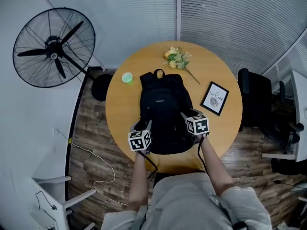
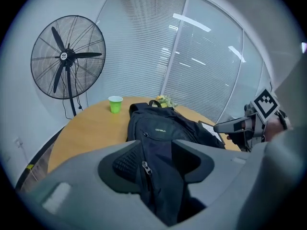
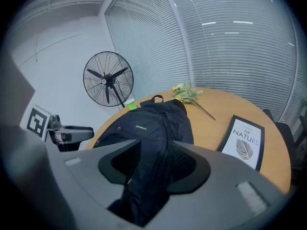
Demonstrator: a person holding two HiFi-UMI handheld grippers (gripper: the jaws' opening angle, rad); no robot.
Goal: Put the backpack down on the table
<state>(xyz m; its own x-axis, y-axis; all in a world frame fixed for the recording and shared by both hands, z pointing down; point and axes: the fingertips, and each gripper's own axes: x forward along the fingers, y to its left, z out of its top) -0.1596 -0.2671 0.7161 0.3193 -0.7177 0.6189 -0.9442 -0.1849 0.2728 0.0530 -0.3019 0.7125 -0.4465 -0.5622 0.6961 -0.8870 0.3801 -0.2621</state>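
The black backpack (image 1: pixel 163 111) lies flat on the round wooden table (image 1: pixel 120 109), its carry loop pointing away from me. My left gripper (image 1: pixel 147 127) hovers at the bag's near left corner, and my right gripper (image 1: pixel 186 116) at its near right side. In the left gripper view the jaws of the left gripper (image 2: pixel 156 150) stand wide apart, with the backpack (image 2: pixel 163 128) showing in the gap and dark space either side. The right gripper (image 3: pixel 156 152) looks just as wide, and the backpack (image 3: pixel 144 126) fabric in its gap is not pinched.
A green cup (image 1: pixel 127 77) stands at the table's far left, and a flower sprig (image 1: pixel 178 58) lies at the far edge. A framed print (image 1: pixel 215 98) rests to the right of the bag. A floor fan (image 1: pixel 53 48) is at the left and an office chair (image 1: pixel 254 99) at the right.
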